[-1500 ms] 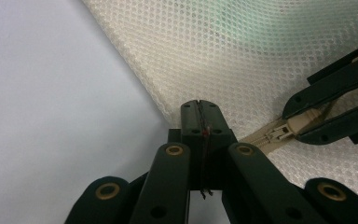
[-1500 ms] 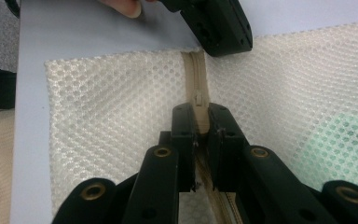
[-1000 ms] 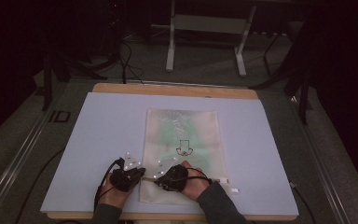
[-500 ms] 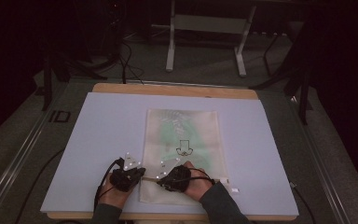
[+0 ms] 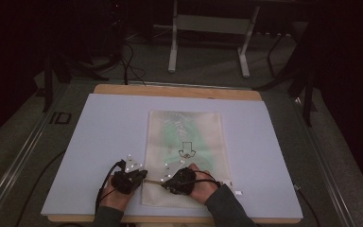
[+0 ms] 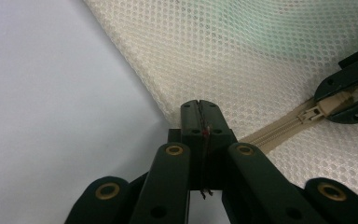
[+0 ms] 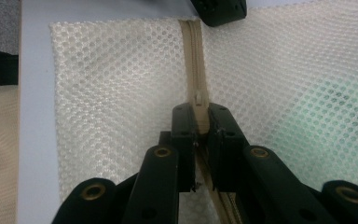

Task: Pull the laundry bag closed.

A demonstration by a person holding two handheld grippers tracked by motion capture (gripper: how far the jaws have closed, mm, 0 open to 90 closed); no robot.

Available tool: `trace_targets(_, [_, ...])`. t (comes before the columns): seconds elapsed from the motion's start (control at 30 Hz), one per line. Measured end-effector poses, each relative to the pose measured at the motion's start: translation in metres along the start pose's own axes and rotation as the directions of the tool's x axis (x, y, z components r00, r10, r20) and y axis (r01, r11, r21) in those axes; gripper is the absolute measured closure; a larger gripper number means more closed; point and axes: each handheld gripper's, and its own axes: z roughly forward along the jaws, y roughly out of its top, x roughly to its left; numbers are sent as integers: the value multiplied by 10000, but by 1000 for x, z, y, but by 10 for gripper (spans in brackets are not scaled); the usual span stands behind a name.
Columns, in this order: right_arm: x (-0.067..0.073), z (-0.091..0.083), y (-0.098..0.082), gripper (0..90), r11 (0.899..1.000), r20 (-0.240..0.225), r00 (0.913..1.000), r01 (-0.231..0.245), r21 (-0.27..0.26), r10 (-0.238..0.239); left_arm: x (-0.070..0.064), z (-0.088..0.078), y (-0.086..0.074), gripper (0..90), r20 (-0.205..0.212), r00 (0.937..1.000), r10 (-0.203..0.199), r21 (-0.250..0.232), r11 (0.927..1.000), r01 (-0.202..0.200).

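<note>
A cream mesh bag (image 5: 184, 137) lies flat on the pale table cover (image 5: 99, 142), with something green and a black print showing through it. A beige zipper (image 7: 193, 51) runs along its near end. My left gripper (image 6: 199, 105) is shut on the bag's edge at the zipper's end, and appears at the left hand in the high view (image 5: 144, 176). My right gripper (image 7: 200, 114) is shut on the zipper pull (image 7: 198, 99), a short way along the zipper from the left gripper (image 7: 219, 9). From above, the right gripper (image 5: 166, 182) sits over the bag's near edge.
The cover lies on a wooden board (image 5: 175, 91). Small white markers (image 5: 131, 163) sit near my hands, and one (image 5: 237, 192) lies right of the bag. A metal stand (image 5: 208, 33) is on the floor beyond the table. Cables trail from both grippers.
</note>
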Motion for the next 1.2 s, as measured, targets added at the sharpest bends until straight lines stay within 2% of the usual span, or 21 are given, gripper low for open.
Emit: trace_targets(1.2, [-2, -8, -3, 822, 9985, -61, 9996, 274, 471, -271, 0, 0, 0, 893, -6, 10000, 17, 16, 10000, -17])
